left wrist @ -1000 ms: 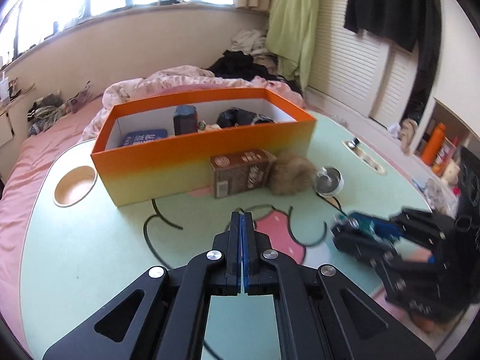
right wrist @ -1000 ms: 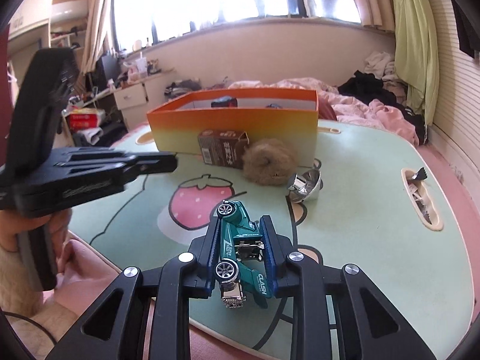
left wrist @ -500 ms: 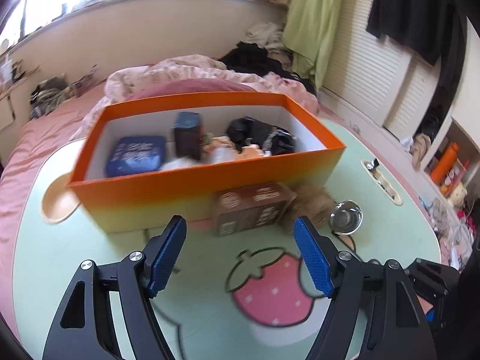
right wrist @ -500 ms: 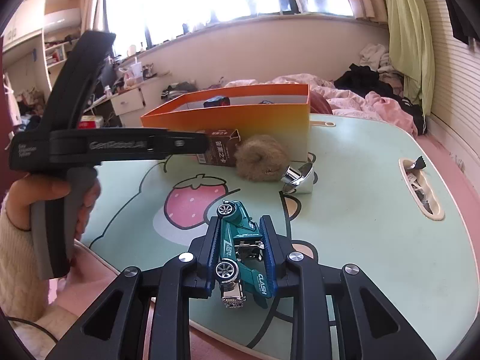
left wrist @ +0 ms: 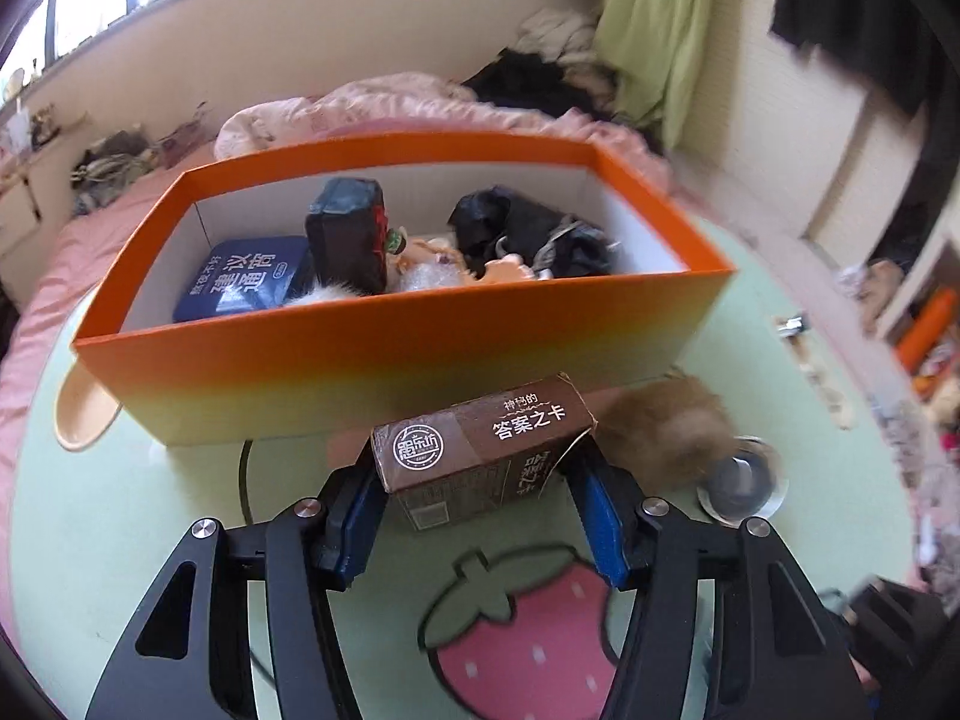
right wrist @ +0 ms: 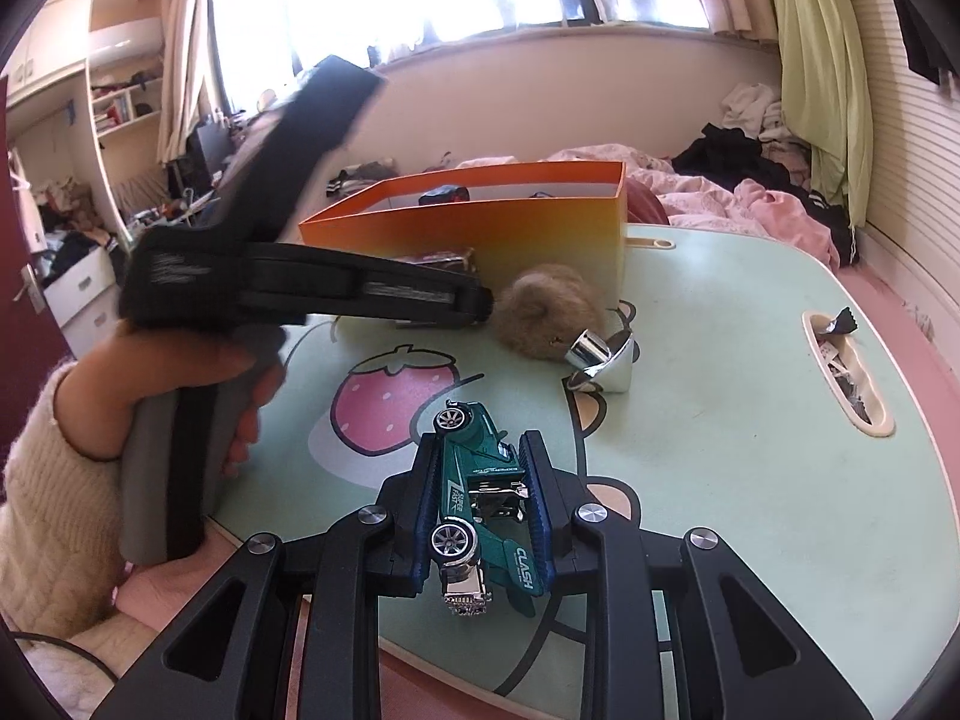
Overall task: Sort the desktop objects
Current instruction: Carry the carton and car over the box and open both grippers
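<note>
One brown card box (left wrist: 480, 450) lies on the mint tabletop (left wrist: 150, 540) at the centre of the left wrist view, just in front of the one orange storage box (left wrist: 396, 354), and the left gripper (left wrist: 480, 498) straddles it with blue-padded fingers (left wrist: 360, 516) closing on either side; the left pad looks to be at the box's end, while a gap shows at the right pad, so no grip is made out. To the right of the card box sits one brown fur ball (left wrist: 666, 426), and past that one shiny metal cup (left wrist: 738, 480), blurred. Inside the orange box at least four things can be counted: one blue tin (left wrist: 240, 288), one dark upright block (left wrist: 348, 234), one black bundle (left wrist: 528, 228) and small pale bits between them that are too muddled to name. In the right wrist view one green toy car (right wrist: 480, 498) is pinched narrowly between the fingers of the right gripper (right wrist: 483, 480), low at centre frame, its nose pointing at the camera, above the tabletop's near edge. At the left of that frame a hand (right wrist: 240, 396) in a cream knitted sleeve (right wrist: 48, 492) grips the left gripper's handle, the tool angled down toward the card box, most of which it hides.
</note>
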